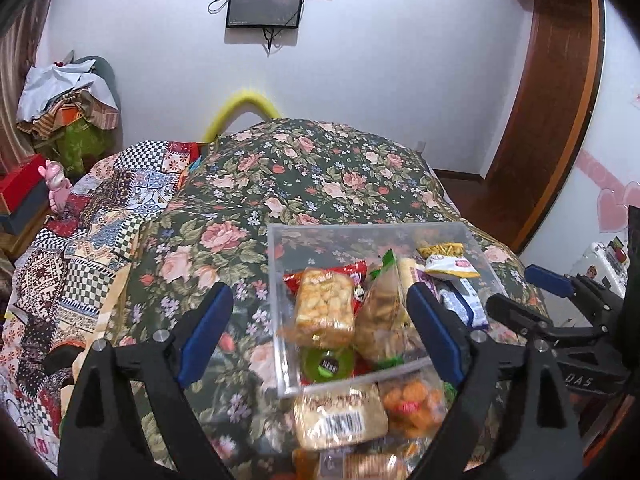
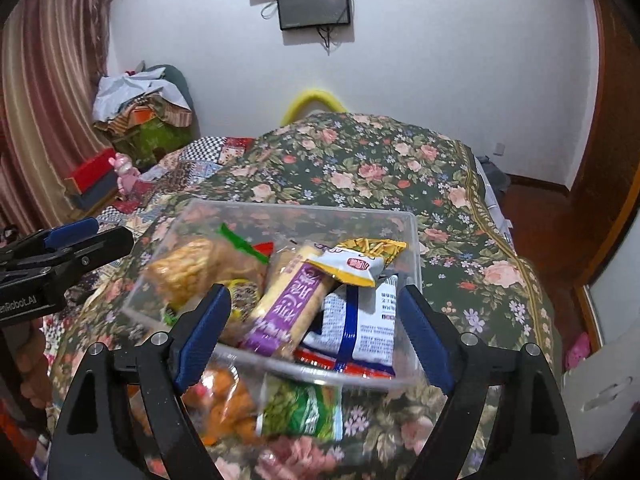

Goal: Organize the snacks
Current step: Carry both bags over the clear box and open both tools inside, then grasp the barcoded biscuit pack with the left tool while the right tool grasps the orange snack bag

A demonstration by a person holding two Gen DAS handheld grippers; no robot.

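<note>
- Hovering low in the left wrist view, your left gripper has its blue-padded fingers spread wide and nothing between them; the near left corner of the clear plastic box lies in the gap.
- Your right gripper is likewise spread wide and empty, framing the box's near wall at the lower centre of the right wrist view.
- The box sits on the floral bedspread and holds a heap of snack packets: a purple-labelled bar, a yellow-and-white bag, a blue-and-white packet and a bag of golden puffs.
- Outside the box, at the bottom of the frames, lie a barcode-labelled packet, an orange snack bag and a green packet; motion blur makes it hard to say whether they touch the box wall.
- At the upper centre of both views, two dark screens hang on the white wall.
</note>
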